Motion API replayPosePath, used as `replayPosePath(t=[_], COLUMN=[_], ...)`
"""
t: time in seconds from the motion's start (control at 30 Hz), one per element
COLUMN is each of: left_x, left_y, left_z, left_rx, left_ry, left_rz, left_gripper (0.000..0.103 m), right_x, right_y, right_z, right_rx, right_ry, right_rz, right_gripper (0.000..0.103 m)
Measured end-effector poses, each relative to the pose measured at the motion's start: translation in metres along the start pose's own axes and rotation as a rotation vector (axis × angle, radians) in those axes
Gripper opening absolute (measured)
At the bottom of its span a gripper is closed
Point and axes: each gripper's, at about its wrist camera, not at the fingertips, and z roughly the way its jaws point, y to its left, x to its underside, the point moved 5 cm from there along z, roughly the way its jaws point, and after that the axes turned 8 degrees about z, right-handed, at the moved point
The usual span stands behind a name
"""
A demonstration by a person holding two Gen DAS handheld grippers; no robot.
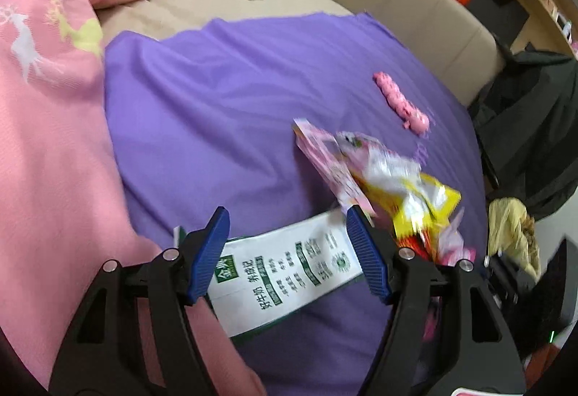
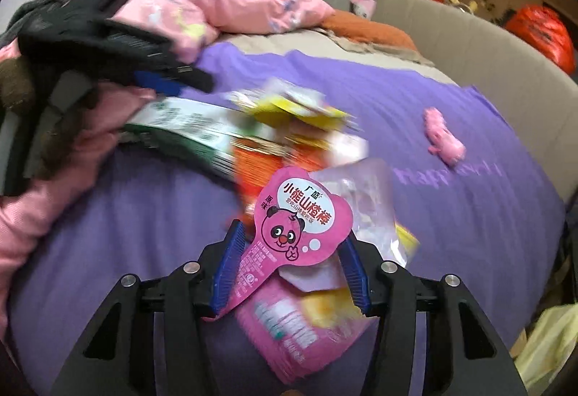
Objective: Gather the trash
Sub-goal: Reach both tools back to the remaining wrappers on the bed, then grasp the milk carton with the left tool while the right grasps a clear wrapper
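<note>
Trash pile on bed: I'm straddling milk carton with left tool apart and pink wrapper with right tool apart, neither clamped yet, squeezing next.

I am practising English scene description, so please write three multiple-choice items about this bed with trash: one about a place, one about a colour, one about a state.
1. What is between the fingers of the right gripper?
A. a glass bottle
B. the pink bear wrapper
C. a shoe

2. What colour is the sheet under the small pink toy?
A. purple
B. green
C. white

3. How is the milk carton placed?
A. standing upright
B. torn into pieces
C. lying flat on its side

Answers:
1 B, because the right wrist view shows the bear wrapper sticking up between the two blue pads.
2 A, because the toy lies on purple cloth in both views.
3 C, because its printed long face is turned up on the sheet in the left wrist view.
</note>
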Motion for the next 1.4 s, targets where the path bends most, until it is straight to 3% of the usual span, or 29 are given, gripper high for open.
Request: replayPosePath(t=[0.27,0.43,0.67,0.77,0.87,1.07,1.13,1.3,1.4], left_x=[0.028,0.056,0.052,0.048,0.043,0.024,0.021,0.034,0.044], left_y=[-0.044,-0.073,-0.079,-0.072,-0.071,-0.093,-0.101,-0.129,-0.141], left_z=[0.012,0.013,0.025,0.036,0.033,-0.037,-0.048,-0.04,-0.019], left_rx=[0.085,0.022,-0.114,-0.137,-0.116,-0.062,-0.045,0.027,-0.011], left_ry=[0.142,0.215,0.205,0.214,0.194,-0.04,-0.077,-0.036,0.015], left_rz=[0.079,0.178,0.212,0.178,0.141,0.136,0.143,0.188,0.226], left_gripper=[0.068,0.07,0.069,0.06,0.056,0.051,0.051,0.051,0.051], right_x=[0.005,0.01,0.027,0.034,0.038,0.039,0.04,0.047,0.05], right_y=[-0.067,-0.08,-0.093,-0.095,-0.091,-0.092,-0.098,-0.11,-0.111], right_z=[-0.011,-0.027,-0.044,-0.049,-0.056,-0.073,-0.072,-0.059,-0.046], right_rx=[-0.038,-0.086,-0.112,-0.132,-0.145,-0.112,-0.113,-0.115,-0.113], right_ry=[0.017,0.01,-0.03,-0.038,-0.042,-0.055,-0.044,-0.008,0.025], right_rz=[0.099,0.145,0.241,0.289,0.294,0.288,0.33,0.418,0.44], right_gripper=[0.049,0.049,0.049,0.049,0.049,0.049,0.049,0.049,0.049])
